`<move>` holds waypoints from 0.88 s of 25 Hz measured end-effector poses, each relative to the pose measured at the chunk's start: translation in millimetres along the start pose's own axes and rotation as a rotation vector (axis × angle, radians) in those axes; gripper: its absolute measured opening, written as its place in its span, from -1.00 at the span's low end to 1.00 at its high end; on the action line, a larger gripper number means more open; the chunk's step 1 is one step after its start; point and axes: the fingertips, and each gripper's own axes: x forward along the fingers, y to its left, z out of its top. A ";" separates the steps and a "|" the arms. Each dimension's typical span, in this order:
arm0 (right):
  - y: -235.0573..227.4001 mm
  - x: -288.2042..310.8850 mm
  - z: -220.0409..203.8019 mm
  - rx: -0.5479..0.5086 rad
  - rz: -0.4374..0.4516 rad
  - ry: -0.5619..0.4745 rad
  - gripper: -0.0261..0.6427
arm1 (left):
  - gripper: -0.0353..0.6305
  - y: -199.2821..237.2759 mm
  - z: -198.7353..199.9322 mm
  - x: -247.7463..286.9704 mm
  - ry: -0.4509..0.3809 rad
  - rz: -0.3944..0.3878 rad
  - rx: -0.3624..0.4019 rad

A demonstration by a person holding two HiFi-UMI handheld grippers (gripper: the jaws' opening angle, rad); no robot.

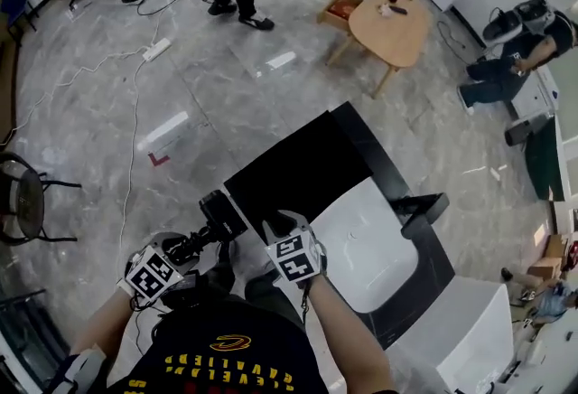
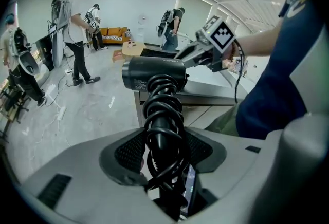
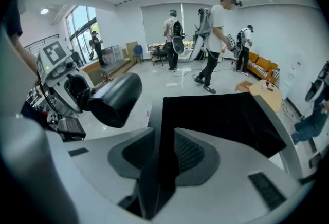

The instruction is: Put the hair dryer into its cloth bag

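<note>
A black hair dryer with its cord coiled round the handle sticks out past the table's near-left corner. My left gripper is shut on that handle, and the dryer's barrel lies crosswise above the jaws. The black cloth bag lies flat on the white table. My right gripper is shut on the bag's near edge, with the cloth spreading away beyond the jaws. In the right gripper view the dryer's nozzle hangs just left of the bag.
A black object rests at the table's right edge. A round wooden table and several people stand farther off. A cable with a power strip runs over the floor. A dark chair is at the left.
</note>
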 end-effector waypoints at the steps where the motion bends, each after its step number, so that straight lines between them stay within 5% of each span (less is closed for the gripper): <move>1: 3.2 9.1 -2.2 -0.021 0.011 0.028 -0.56 | -0.22 -6.1 -8.3 -0.9 0.006 -0.007 0.002; 10: 1.9 48.9 -28.1 -0.087 -0.011 0.236 -0.61 | -0.22 -28.6 -38.2 -8.7 0.039 -0.048 0.069; 12: 0.8 50.3 -25.6 -0.086 -0.025 0.237 -0.86 | -0.22 -27.2 -39.2 -8.8 0.042 -0.059 0.079; 22: -9.7 31.2 -1.5 0.001 -0.046 0.128 -0.89 | -0.22 -20.4 -29.4 5.8 0.062 -0.090 0.147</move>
